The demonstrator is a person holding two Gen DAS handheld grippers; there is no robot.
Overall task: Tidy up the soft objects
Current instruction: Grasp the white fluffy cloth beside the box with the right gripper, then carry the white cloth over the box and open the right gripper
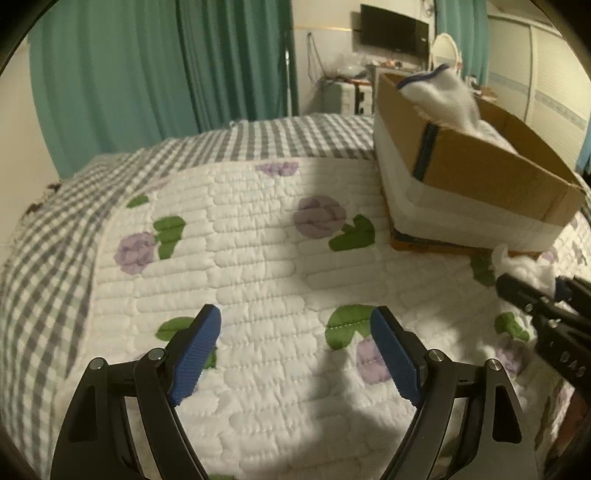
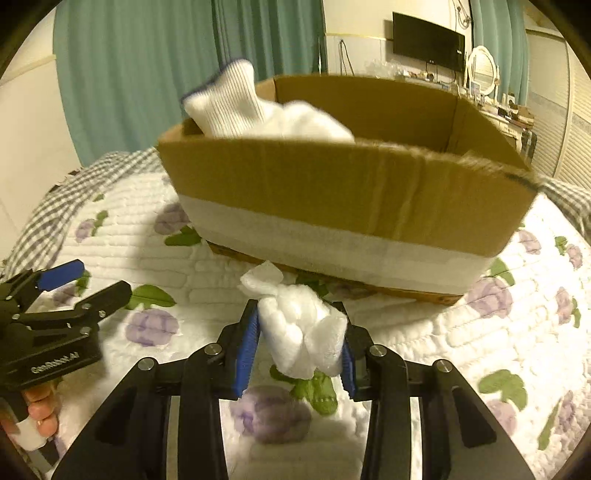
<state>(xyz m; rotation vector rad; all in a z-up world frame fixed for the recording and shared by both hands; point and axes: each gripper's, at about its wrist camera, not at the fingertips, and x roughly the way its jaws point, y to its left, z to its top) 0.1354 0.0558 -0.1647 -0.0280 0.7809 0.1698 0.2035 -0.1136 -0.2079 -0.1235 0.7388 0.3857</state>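
Note:
A cardboard box [image 2: 332, 184] with a white band stands on the quilted bed; it also shows in the left wrist view [image 1: 480, 173] at the right. White soft items [image 2: 258, 114] lie in it, one with a blue-edged cuff sticking up at its left end. My right gripper [image 2: 299, 332] is shut on a fluffy white cloth [image 2: 303, 332], held just in front of the box's near wall. My left gripper [image 1: 295, 325] is open and empty above the quilt, left of the box. It shows in the right wrist view [image 2: 85, 280] at the left.
The bed has a white floral quilt [image 1: 258, 258] with a grey checked border [image 1: 44, 258]. Green curtains [image 1: 147, 74] hang behind. A TV [image 1: 393, 31], a mirror and a cluttered desk stand at the far wall.

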